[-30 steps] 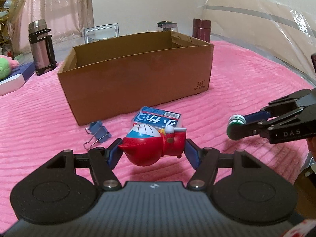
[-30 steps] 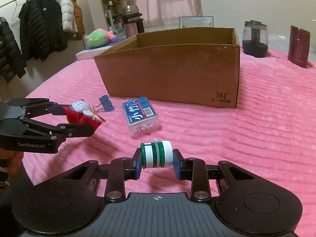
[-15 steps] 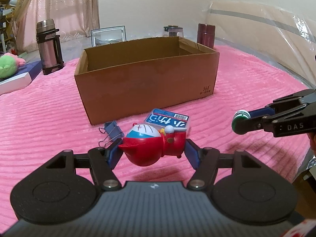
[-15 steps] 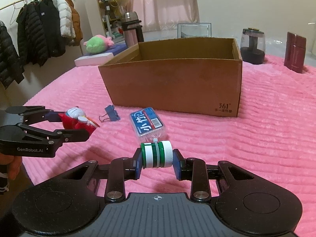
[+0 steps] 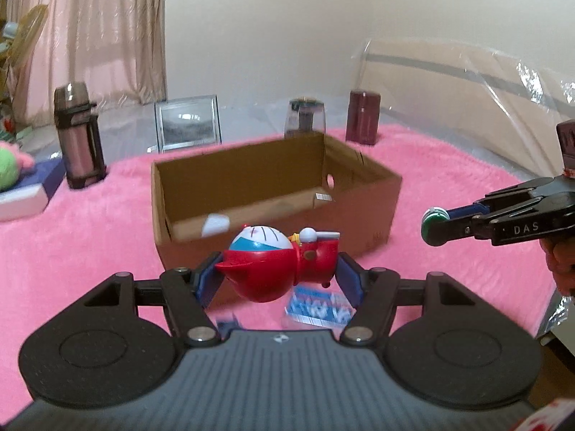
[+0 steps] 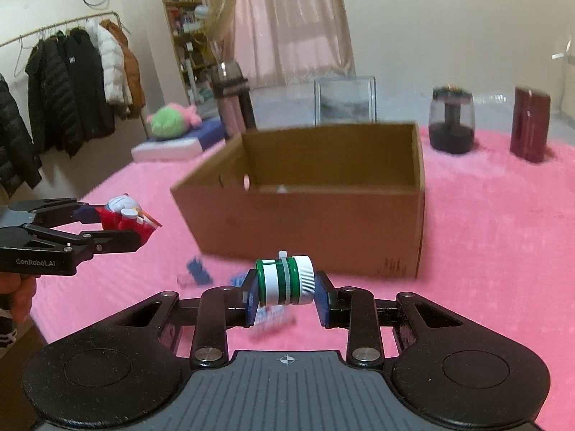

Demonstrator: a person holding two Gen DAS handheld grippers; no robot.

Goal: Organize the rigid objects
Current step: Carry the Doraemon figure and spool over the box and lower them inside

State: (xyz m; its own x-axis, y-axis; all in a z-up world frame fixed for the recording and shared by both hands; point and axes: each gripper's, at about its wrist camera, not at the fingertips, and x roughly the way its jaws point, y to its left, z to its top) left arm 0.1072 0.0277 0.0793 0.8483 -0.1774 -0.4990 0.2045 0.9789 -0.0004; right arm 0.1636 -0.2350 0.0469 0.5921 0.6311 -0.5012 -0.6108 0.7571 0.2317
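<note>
My left gripper [image 5: 278,274] is shut on a red and blue cartoon cat toy [image 5: 276,264], held in the air in front of the open cardboard box [image 5: 273,194]. The same toy [image 6: 125,217] shows at the left of the right wrist view. My right gripper [image 6: 285,296] is shut on a small green and white jar [image 6: 285,280], also lifted, in front of the box [image 6: 312,197]. That jar [image 5: 436,221] appears at the right of the left wrist view. A blue-labelled clear case [image 5: 318,309] and a blue binder clip [image 6: 197,271] lie on the pink blanket below.
Behind the box stand a steel thermos [image 5: 77,140], a picture frame [image 5: 187,124], a dark glass jar [image 6: 451,124] and a maroon tumbler [image 6: 530,127]. A green plush [image 6: 170,124] lies on a book at the left. Coats hang on a rack [image 6: 64,82].
Both grippers have risen with their objects still held, so the box's inside now shows. The case and the clip have dropped toward the bottom of both views.
</note>
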